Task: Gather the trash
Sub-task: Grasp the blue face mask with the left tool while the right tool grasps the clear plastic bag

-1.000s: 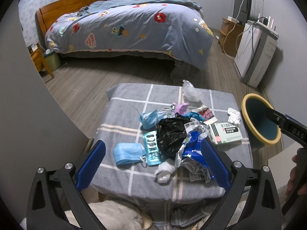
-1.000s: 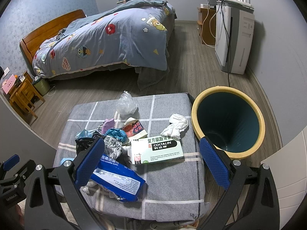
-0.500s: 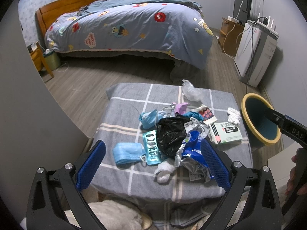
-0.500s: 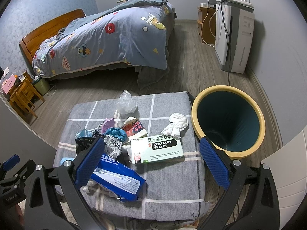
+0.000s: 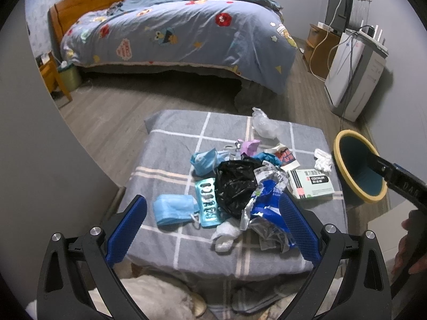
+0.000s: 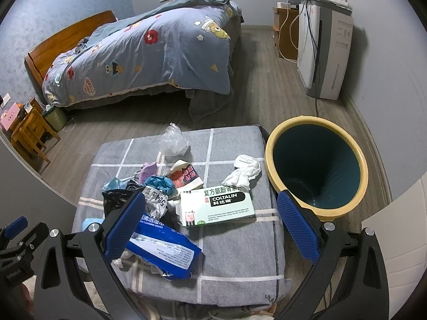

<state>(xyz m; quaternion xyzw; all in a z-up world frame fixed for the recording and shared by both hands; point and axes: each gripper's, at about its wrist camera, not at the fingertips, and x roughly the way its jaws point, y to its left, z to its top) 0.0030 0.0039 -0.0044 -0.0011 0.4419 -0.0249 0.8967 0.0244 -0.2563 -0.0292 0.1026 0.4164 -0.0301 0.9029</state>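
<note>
Trash lies heaped on a grey checked cushion (image 5: 170, 157): a blue face mask (image 5: 174, 209), a teal blister pack (image 5: 208, 205), a black plastic bag (image 5: 234, 184), a blue wipes pack (image 6: 162, 250), a green-white medicine box (image 6: 217, 206), a white tissue (image 6: 242, 172) and a clear bag (image 6: 173, 141). A yellow-rimmed bin (image 6: 316, 169) stands on the floor right of the cushion. My left gripper (image 5: 213, 232) is open and empty above the cushion's near edge. My right gripper (image 6: 210, 226) is open and empty over the box and wipes pack.
A bed with a blue patterned quilt (image 5: 186, 32) fills the back. A white appliance with cables (image 6: 324, 48) stands at the right wall. A wooden stool (image 6: 29, 130) and a small green bin (image 6: 54, 114) stand at the left. Wood floor surrounds the cushion.
</note>
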